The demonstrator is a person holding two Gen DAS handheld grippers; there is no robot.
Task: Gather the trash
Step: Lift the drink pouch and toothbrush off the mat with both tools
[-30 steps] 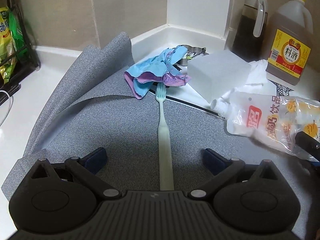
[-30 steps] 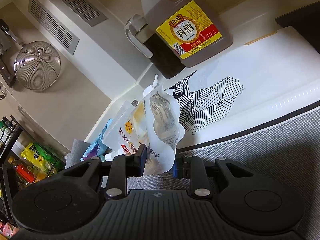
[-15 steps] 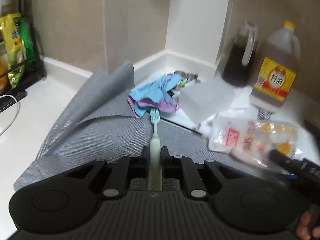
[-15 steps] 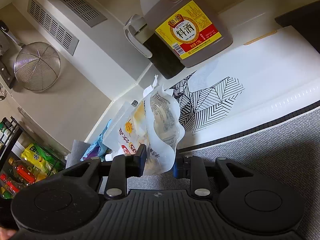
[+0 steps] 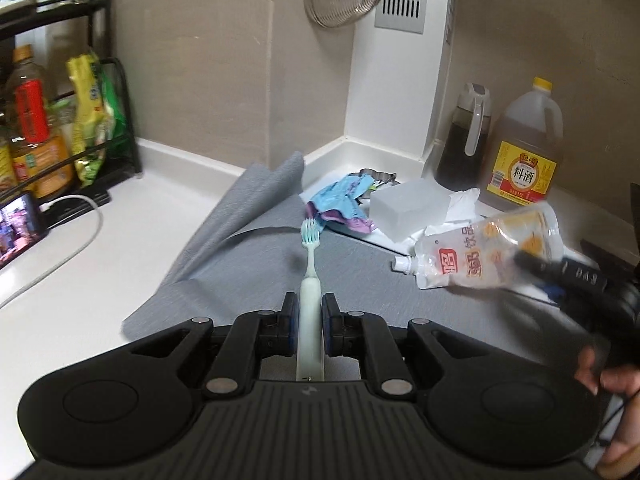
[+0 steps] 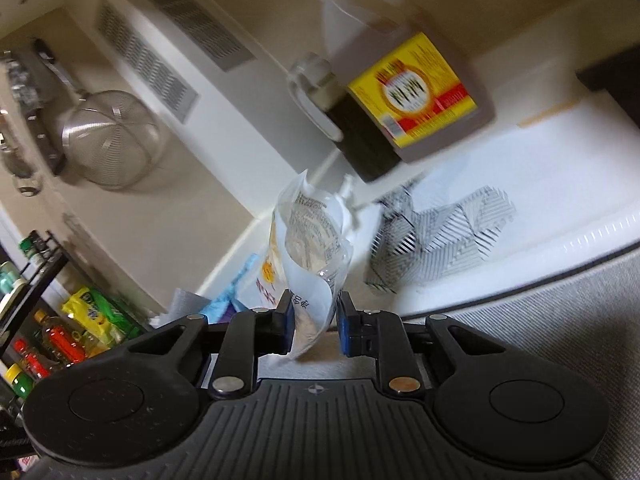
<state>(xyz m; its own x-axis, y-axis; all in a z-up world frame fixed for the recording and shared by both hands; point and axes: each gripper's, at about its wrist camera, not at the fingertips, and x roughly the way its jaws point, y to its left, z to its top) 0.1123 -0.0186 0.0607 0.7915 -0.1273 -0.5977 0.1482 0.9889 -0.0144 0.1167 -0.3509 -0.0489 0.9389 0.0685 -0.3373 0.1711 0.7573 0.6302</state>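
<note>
My left gripper point(image 5: 309, 312) is shut on the handle of a pale green toothbrush point(image 5: 309, 264) and holds it above the grey mat point(image 5: 256, 264), bristles pointing away. My right gripper point(image 6: 313, 312) is shut on a clear drink pouch point(image 6: 310, 248) with a white spout; in the left wrist view the pouch point(image 5: 484, 252) hangs in the air at the right. A crumpled blue and purple wrapper point(image 5: 340, 204) lies at the mat's far edge, beside a translucent white block point(image 5: 408, 204) and crumpled white tissue point(image 5: 460, 208).
A large cooking wine jug point(image 5: 524, 156) and a dark sauce jug point(image 5: 464, 144) stand in the corner. A black rack point(image 5: 52, 128) of bottles and snack bags stands at left, with a phone point(image 5: 18, 224) and cable. A patterned white board point(image 6: 460, 220) lies under the jugs.
My left gripper closed on the toothbrush and lifted it off the mat. My right gripper kept hold of the pouch and rose with it.
</note>
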